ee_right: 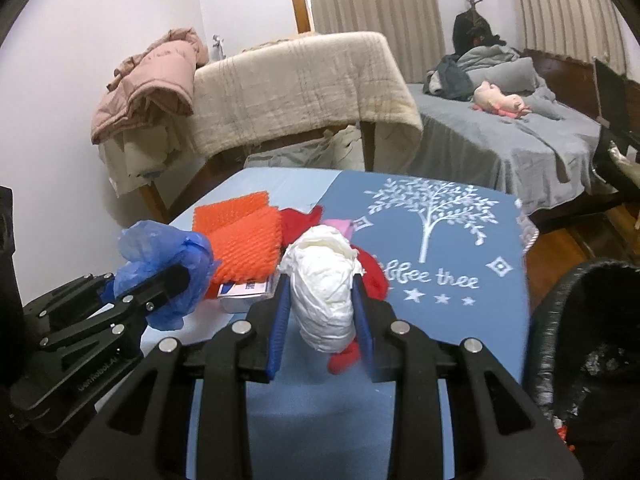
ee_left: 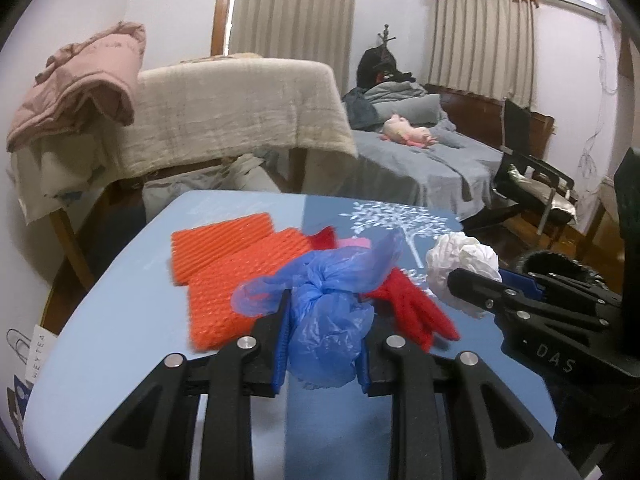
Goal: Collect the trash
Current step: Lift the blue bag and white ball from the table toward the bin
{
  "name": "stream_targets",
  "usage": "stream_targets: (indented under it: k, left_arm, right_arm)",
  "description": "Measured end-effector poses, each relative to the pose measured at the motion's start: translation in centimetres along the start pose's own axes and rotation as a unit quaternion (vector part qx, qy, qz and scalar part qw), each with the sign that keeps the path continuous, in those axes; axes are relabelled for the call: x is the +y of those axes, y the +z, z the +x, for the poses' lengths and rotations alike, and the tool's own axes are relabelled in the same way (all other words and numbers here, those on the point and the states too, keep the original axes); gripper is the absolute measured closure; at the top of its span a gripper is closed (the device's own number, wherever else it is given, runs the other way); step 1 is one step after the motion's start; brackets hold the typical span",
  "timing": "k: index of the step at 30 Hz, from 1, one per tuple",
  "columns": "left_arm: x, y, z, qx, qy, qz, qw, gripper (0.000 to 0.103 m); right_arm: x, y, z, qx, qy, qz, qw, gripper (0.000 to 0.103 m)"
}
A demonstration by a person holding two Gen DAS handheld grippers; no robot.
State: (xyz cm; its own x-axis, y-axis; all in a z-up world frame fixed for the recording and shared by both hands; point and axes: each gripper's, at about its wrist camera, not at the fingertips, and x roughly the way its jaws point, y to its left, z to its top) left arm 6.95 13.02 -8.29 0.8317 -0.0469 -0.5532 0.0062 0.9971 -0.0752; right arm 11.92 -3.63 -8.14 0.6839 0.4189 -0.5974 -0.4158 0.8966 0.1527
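Here, on the left: left gripper [ee_left: 322,344], closed around a crumpled blue plastic bag [ee_left: 326,320], pads pressed into both sides, bag apparently lifted just clear of the blue table [ee_left: 100,340]; probably held that way for carrying to the bin. Behind and left of the bag: two orange ridged foam sheets [ee_left: 236,276], lying flat and overlapping on the tabletop, not yet picked up. Just beside those: red gloves [ee_left: 416,308], limp on the surface, with a scrap of pink [ee_right: 340,227] further back; from the right wrist view, a small white-and-blue box [ee_right: 244,292] tucked under the orange sheets. Further right: right gripper [ee_right: 322,312], squeezed shut on a wad of white crumpled paper [ee_right: 324,284], gripped at its middle, raised a little above the tree-patterned cloth [ee_right: 440,240]. At far right, beside the table edge: black-lined trash bin [ee_right: 560,320], mouth open, some pale scraps and a bit of red inside, contents otherwise too dark to tell. Likely next stop for both held pieces.
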Motion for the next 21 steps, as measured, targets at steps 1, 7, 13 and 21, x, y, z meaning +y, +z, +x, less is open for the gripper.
stream_targets:
  k: [1,7,13,21]
  left_arm:
    - [-0.4,0.1,-0.1,-0.002,-0.003,0.003,1.0,0.076]
    - [-2.2,0.5,-0.7,-0.009,-0.02,0.016,0.9996,0.076]
    - [-4.4,0.7,-0.9,-0.011,-0.036,0.028,0.9989,0.076]
    - [-7.1,0.9,-0.6,-0.011,-0.056,0.042,0.9975,0.076]
  right_arm:
    - [-0.3,0.1,-0.5,-0.004,-0.002,0.003,1.0,0.074]
    - [-1.6,0.1,-3.2,-0.023,-0.01,0.011,1.0,0.074]
    - [-3.2,-0.2,-5.3,-0.036,-0.024,0.021,0.999,0.074]
    - [-5.7,-0.6,-7.5,-0.05,-0.05,0.043,0.997,0.074]
